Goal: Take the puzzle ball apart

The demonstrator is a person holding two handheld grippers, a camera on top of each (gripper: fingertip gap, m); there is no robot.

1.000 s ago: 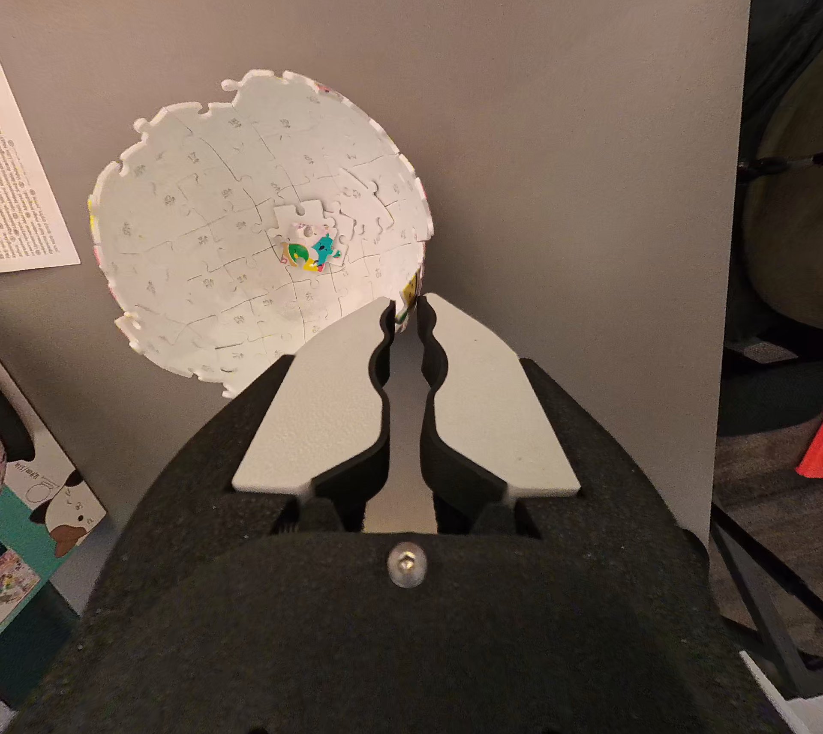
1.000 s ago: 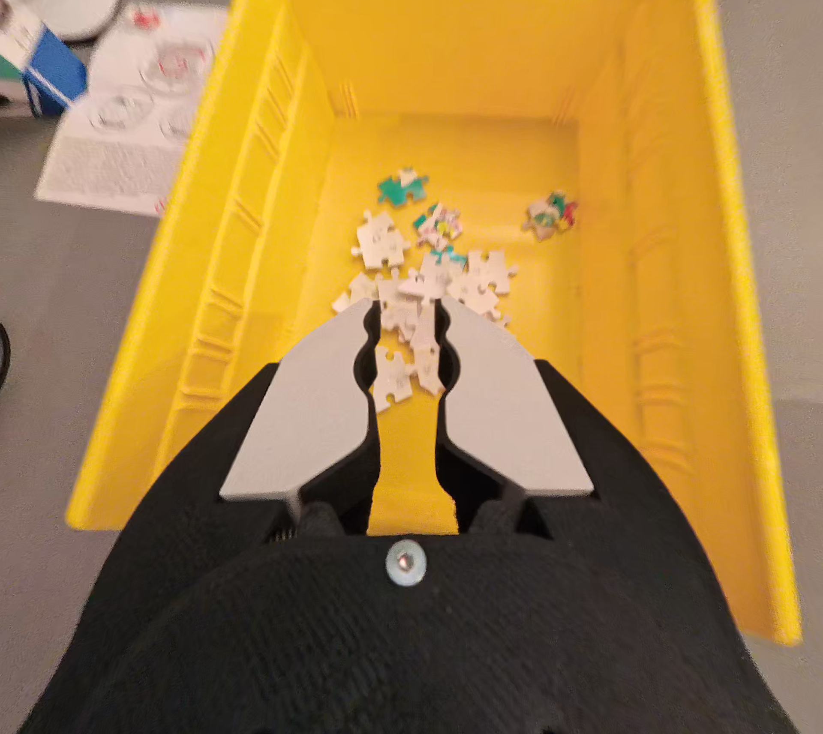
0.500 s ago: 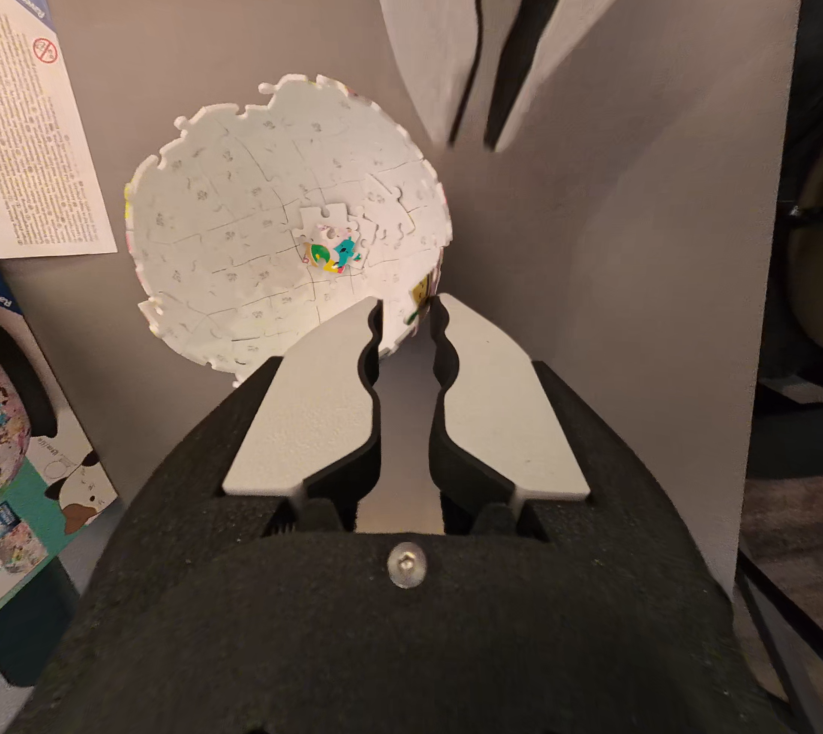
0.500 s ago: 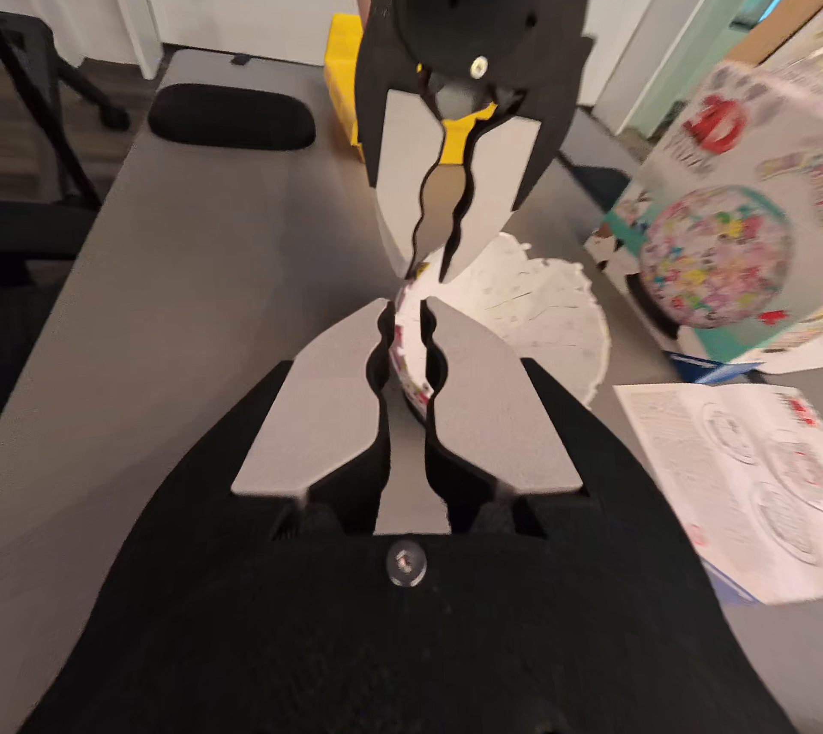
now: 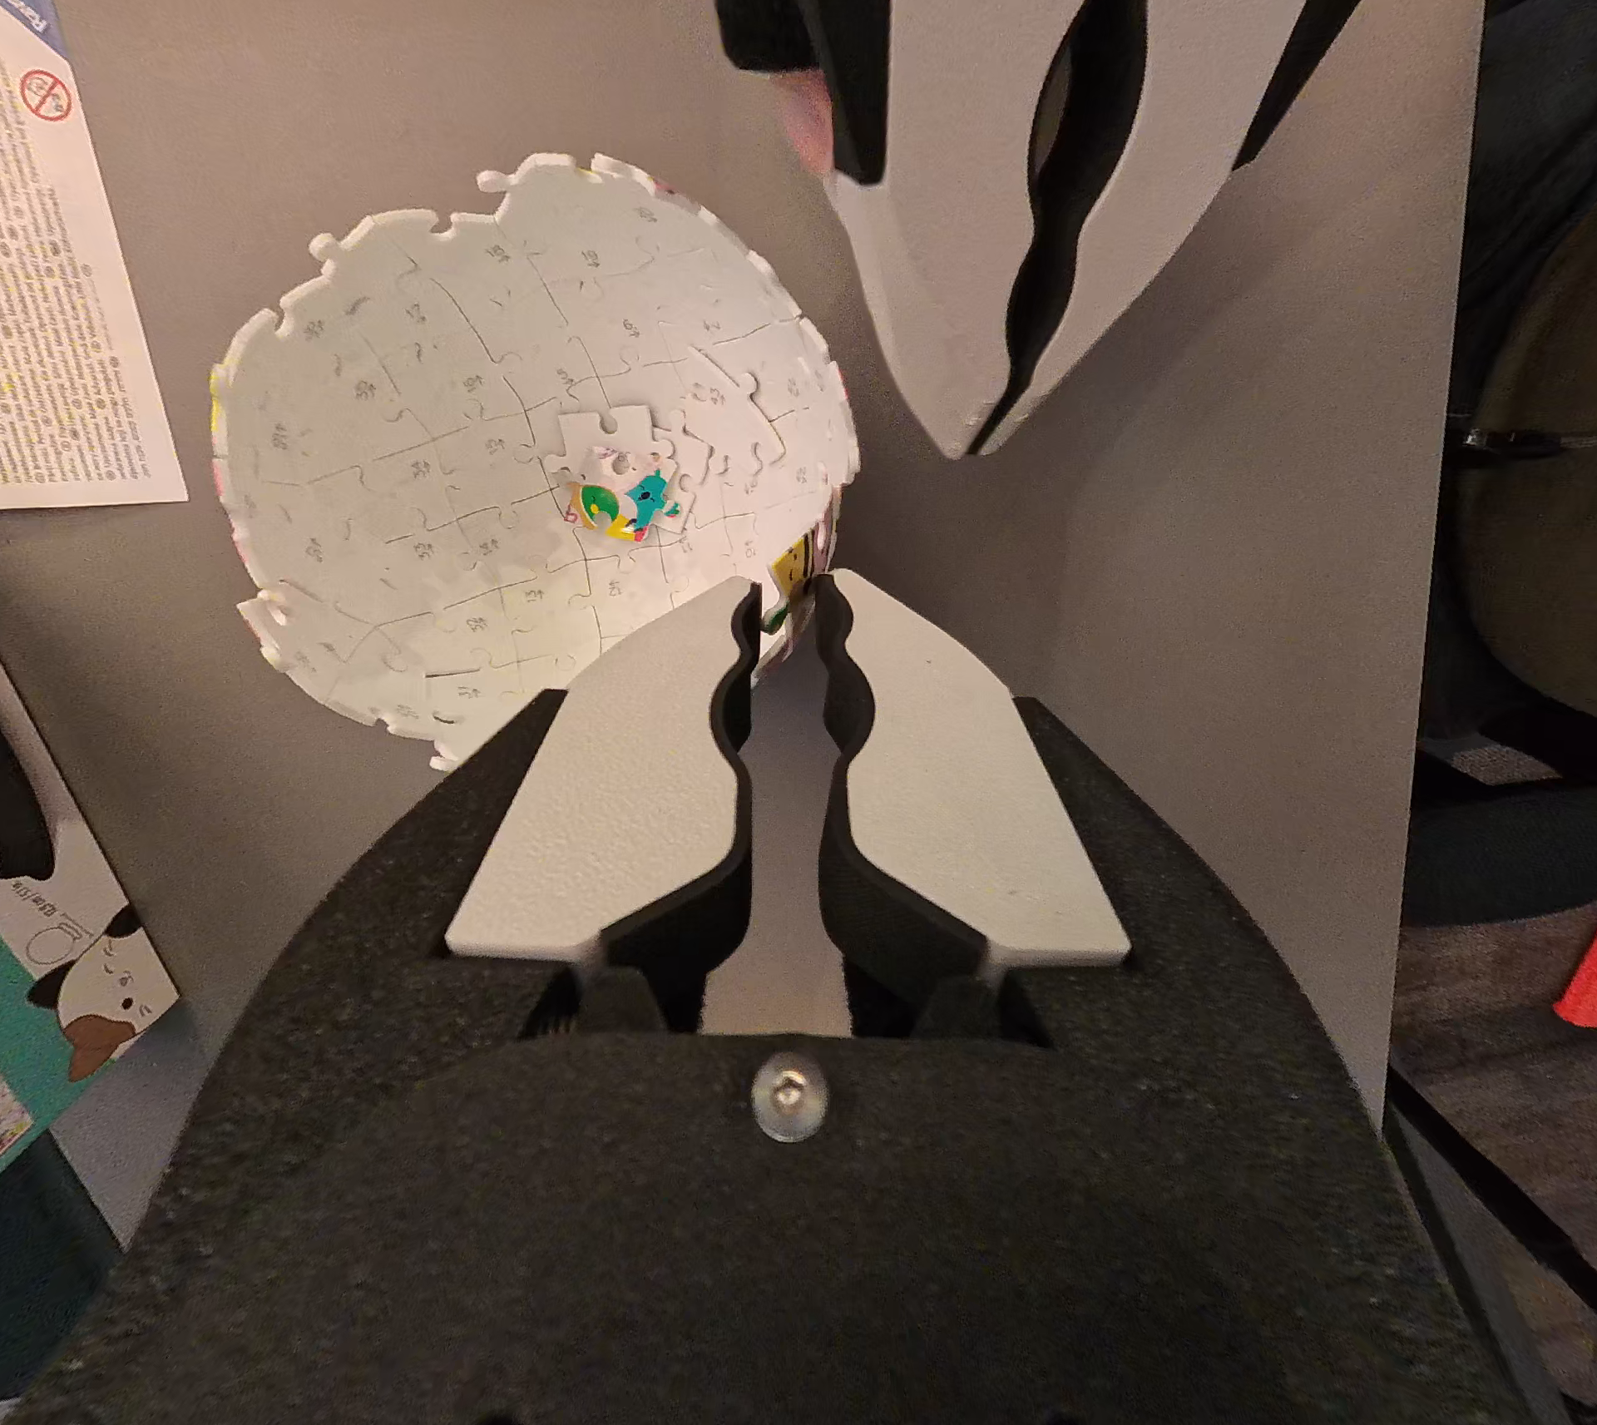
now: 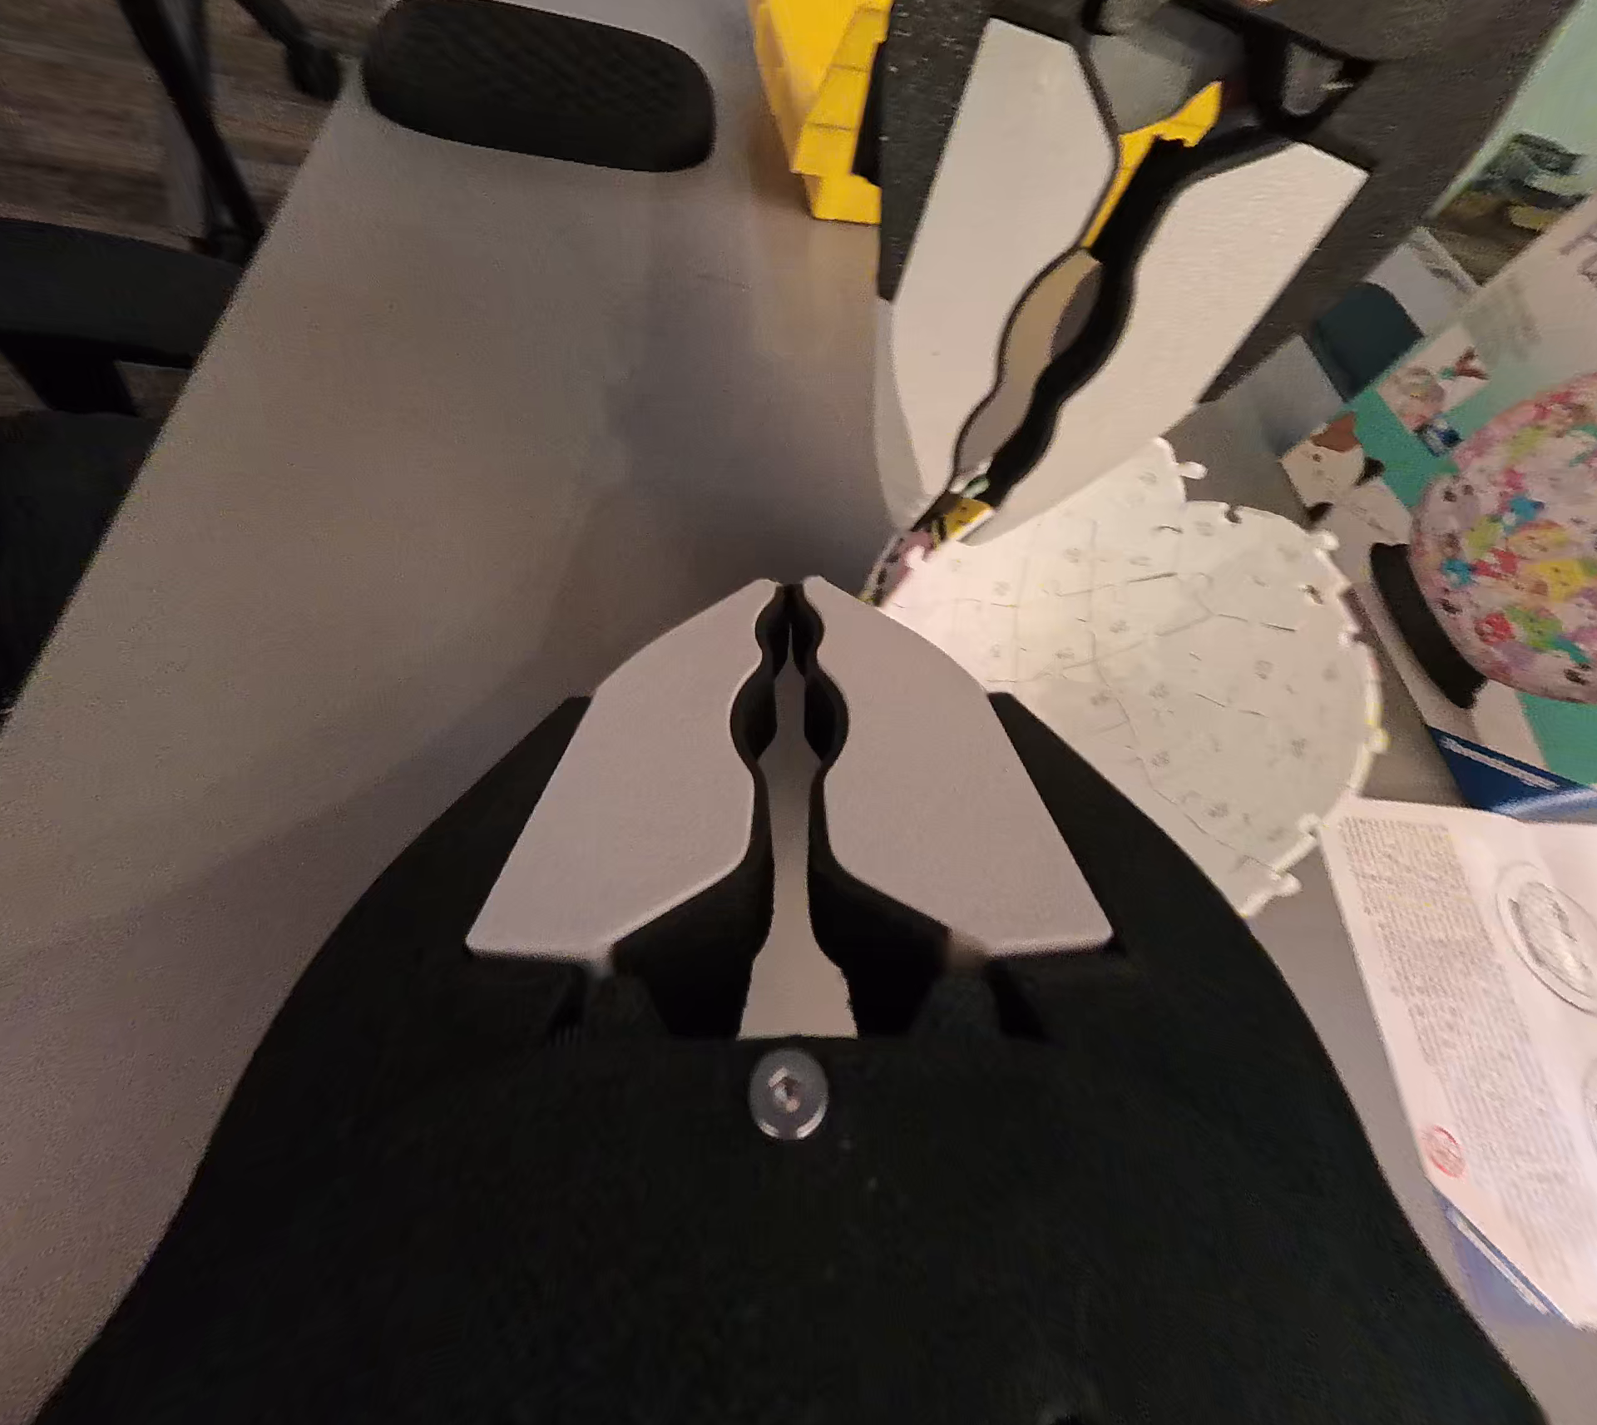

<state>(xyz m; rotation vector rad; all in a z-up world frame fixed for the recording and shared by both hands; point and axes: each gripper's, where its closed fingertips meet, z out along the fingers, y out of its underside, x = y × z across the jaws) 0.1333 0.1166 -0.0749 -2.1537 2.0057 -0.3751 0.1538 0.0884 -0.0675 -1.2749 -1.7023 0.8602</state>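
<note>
The puzzle ball is down to a half shell (image 5: 432, 485), white inside, lying tilted on the grey table (image 5: 1167, 649). A loose coloured piece (image 5: 622, 498) lies inside it. My left gripper (image 5: 788, 588) is shut on the shell's rim at a yellow-printed piece (image 5: 795, 567). The right wrist view shows the shell (image 6: 1167, 657) with the left gripper (image 6: 972, 498) clamping its rim from above. My right gripper (image 6: 791, 588) is shut just left of the rim, with nothing showing between its tips. It also shows in the left wrist view (image 5: 972, 446), hanging beside the shell.
A yellow bin (image 6: 830, 44) stands at the far side of the table. A puzzle box (image 6: 1504, 562) and a printed leaflet (image 6: 1469, 995) lie right of the shell. A black padded rest (image 6: 536, 78) lies at the far left. The table edge (image 5: 1434, 606) runs close on the right. The tips of one gripper are about 4 centimeters away from the tips of the other.
My right gripper left the yellow bin, came to the shell's rim, straddled it, and is now shut beside it. My left gripper opened briefly and closed again on the rim.
</note>
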